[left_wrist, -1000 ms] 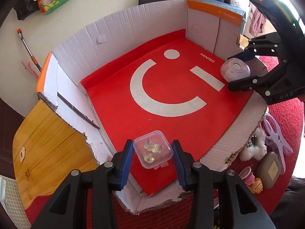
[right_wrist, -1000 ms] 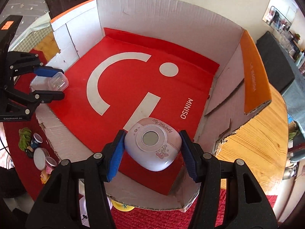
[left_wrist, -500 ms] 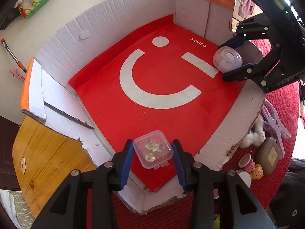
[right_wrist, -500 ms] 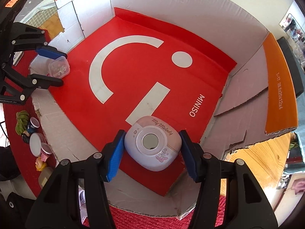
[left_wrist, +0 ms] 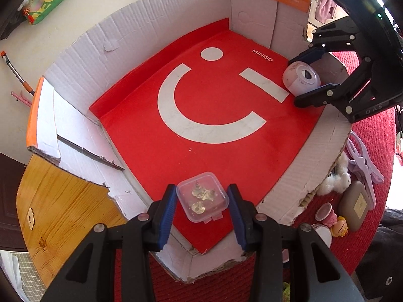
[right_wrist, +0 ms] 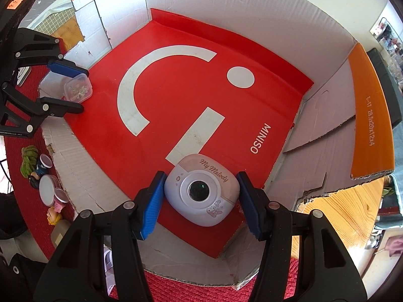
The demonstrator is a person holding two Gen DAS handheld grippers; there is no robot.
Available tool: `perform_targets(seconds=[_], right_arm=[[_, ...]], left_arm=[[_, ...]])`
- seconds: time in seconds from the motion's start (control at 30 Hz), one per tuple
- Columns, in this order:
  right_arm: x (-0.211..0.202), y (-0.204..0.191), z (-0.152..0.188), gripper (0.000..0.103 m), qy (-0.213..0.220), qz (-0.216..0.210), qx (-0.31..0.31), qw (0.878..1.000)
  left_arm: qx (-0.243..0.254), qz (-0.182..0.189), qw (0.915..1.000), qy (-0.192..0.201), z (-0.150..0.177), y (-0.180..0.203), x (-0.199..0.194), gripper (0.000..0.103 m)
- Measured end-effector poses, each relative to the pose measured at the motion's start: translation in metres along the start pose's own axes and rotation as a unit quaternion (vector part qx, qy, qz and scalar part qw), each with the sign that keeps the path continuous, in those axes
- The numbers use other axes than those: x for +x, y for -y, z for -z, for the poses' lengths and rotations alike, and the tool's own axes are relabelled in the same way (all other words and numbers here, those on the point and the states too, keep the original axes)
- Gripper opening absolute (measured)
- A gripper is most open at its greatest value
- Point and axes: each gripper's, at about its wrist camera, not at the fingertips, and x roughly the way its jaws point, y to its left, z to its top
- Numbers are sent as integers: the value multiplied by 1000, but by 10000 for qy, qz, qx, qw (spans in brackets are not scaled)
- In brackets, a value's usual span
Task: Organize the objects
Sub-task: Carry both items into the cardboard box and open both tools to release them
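Reading "MINISO" on red liner | "My Melody" on camera

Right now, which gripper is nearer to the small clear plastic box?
Left. The left gripper has the small clear plastic box between its blue pads, low over the near corner of the cardboard box. The right gripper is at the opposite corner, around the white camera.

The cardboard box is looked down into steeply and from close by in both wrist views, from opposite near corners. Its red liner is shared by both. Each gripper is seen in the other view: right gripper at upper right, left gripper at upper left.
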Motion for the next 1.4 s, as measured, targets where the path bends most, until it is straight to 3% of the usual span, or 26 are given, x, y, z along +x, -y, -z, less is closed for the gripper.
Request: perform_targets(seconds=[0.4,0.8,1.3,1.4], right_arm=[[-5,0,4,56,-31,29,37,10000],[-8,-1,3,58,-49,43,79,9999],[-37,1,25,65,7,145,119,9998],[-45,3,31,65,50,146,177,9997]], left_arm=[[14,5,10000,33,0,0,2,45],[20,-11,10000,66,6,-2,-5,52],[-100,33,9996,255,15,-8,-20,53],[-136,42,9994,329,12,6,-25,53]])
